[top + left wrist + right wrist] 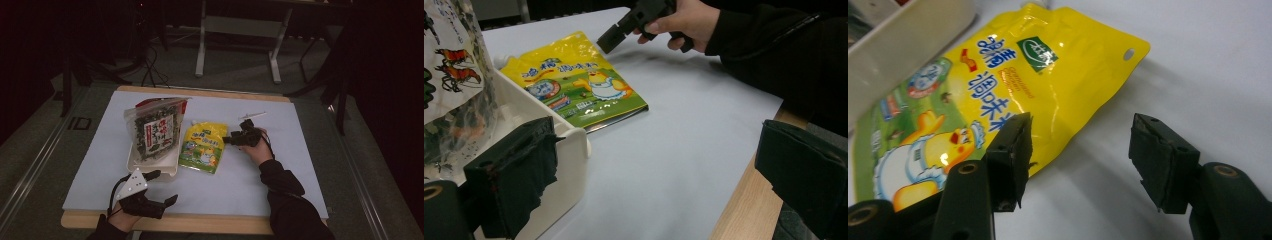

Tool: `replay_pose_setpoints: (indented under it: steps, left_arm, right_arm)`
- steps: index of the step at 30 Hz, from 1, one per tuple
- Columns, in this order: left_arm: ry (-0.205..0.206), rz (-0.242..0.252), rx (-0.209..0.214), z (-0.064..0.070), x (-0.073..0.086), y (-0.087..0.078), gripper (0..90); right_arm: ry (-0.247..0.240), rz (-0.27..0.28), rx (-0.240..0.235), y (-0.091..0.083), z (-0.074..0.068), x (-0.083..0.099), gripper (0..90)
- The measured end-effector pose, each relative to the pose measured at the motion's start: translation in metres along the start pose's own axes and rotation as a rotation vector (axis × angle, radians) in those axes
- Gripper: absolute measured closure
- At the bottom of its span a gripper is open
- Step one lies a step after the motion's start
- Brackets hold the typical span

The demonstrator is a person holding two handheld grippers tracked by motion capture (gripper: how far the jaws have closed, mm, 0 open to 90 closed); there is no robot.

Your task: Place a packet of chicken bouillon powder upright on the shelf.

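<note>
While the right gripper (231, 139) hangs just beside the right edge of the yellow seasoning pouch (202, 147), its jaws stand apart with nothing between them, and in the right gripper view the pouch (998, 95) lies ahead and to the left of the gap, one jaw already over its edge and the other over bare table. That is the relation the pick-up seems to turn on: the pouch sits left of the claw, lying flat on the pale blue table cover (280, 165), its long axis running near to far with the spouted top at the far end, so I judge a short move leftward would bring its side edge between the jaws. The right hand is plainly the nearer one. The left gripper (161, 188) rests at the near edge of the table, jaws spread wide and empty, one jaw close against the near corner of the white tray (167, 169) that holds a clear bag of dried seaweed (155, 127). The pouch is glossy, yellow shading to green, printed with a cartoon duck and Chinese lettering, and looks thin and pliable.
</note>
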State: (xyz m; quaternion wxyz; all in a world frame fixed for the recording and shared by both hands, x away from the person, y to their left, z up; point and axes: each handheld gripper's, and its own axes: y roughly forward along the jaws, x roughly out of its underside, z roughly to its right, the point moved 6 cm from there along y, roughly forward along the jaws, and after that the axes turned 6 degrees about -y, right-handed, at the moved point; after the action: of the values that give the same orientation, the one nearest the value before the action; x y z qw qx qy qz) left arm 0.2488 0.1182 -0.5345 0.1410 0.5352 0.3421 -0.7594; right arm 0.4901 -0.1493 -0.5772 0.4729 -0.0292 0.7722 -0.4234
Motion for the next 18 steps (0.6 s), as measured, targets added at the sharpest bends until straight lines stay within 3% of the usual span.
replay_pose_setpoints:
  steps: [8, 18]
  left_arm:
    - [-0.003, -0.004, -0.001, -0.001, 0.001, 0.000, 5.1]
    - [-0.002, -0.007, 0.002, -0.001, 0.002, 0.002, 5.1]
  right_arm:
    - [0.018, -0.035, -0.029, 0.013, 0.002, -0.001, 48.2]
    - [0.003, -0.062, -0.103, 0.021, -0.013, -0.007, 73.3]
